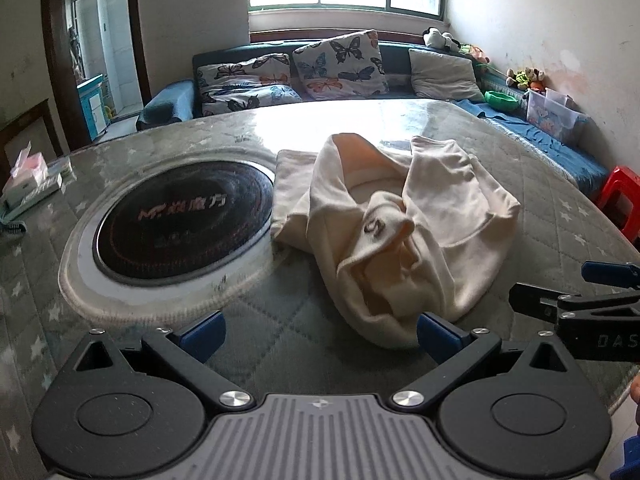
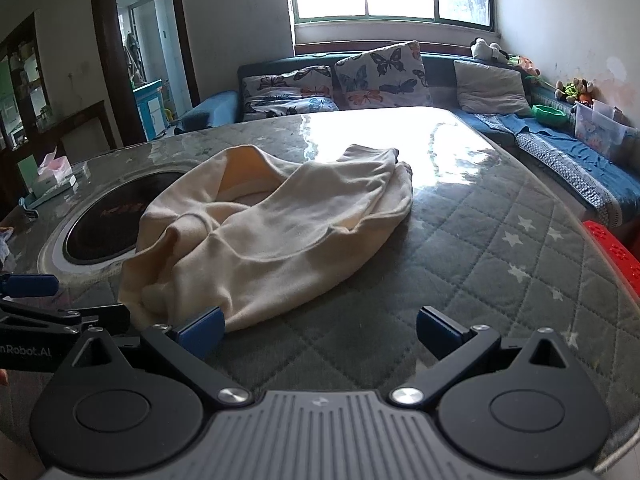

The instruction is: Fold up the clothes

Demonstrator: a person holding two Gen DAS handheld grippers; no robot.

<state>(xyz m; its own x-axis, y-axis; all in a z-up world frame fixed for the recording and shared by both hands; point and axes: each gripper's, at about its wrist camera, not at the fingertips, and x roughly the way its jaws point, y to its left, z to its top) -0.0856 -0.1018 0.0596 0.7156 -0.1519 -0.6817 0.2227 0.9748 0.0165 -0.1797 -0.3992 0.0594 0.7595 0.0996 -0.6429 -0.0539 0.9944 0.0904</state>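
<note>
A cream garment [image 1: 396, 224] lies crumpled on the grey quilted table [image 1: 280, 320], beside the round black cooktop [image 1: 184, 220]. It also shows in the right wrist view [image 2: 272, 236]. My left gripper [image 1: 320, 334] is open and empty, low over the table at the garment's near edge, its right finger [image 1: 438, 336] touching the cloth. My right gripper [image 2: 320, 332] is open and empty, its left finger [image 2: 202, 330] at the garment's near hem. The right gripper shows at the right edge of the left wrist view [image 1: 576, 292]; the left gripper shows at the left edge of the right wrist view [image 2: 52, 300].
The cooktop [image 2: 108, 224] is set into the table to the garment's left. A tissue box [image 1: 30, 168] sits at the far left edge. A sofa with butterfly cushions [image 1: 340, 64] stands behind the table. A red stool [image 1: 620, 200] stands at the right.
</note>
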